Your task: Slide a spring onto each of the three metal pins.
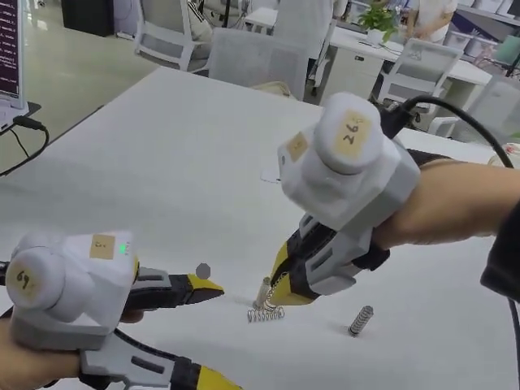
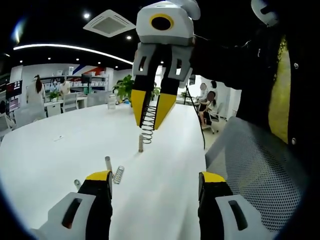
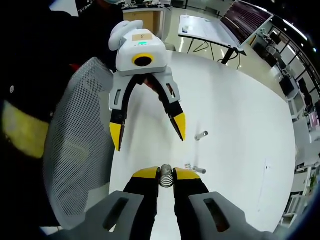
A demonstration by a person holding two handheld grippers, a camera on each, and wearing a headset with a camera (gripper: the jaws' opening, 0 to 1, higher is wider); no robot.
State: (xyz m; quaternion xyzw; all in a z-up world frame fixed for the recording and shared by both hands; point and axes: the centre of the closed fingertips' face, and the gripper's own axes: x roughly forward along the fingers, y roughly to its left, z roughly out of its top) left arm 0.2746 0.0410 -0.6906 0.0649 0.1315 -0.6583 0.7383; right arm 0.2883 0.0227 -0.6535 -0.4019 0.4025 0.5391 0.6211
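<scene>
Bearing loose springs (image 1: 361, 320), the white table (image 1: 162, 162) fronts office chairs (image 1: 252, 57).

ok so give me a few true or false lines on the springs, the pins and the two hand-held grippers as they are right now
1. The right hand-held gripper is shut on a spring. True.
2. The left hand-held gripper grips a pin. False: its jaws stand open and hold nothing.
3. A second spring lies on the table beside an upright pin. True.
4. Every pin already wears a spring. False: that upright pin is bare, and its spring lies next to it.
5. The two hand-held grippers touch each other. False: bare table shows between their tips.
</scene>
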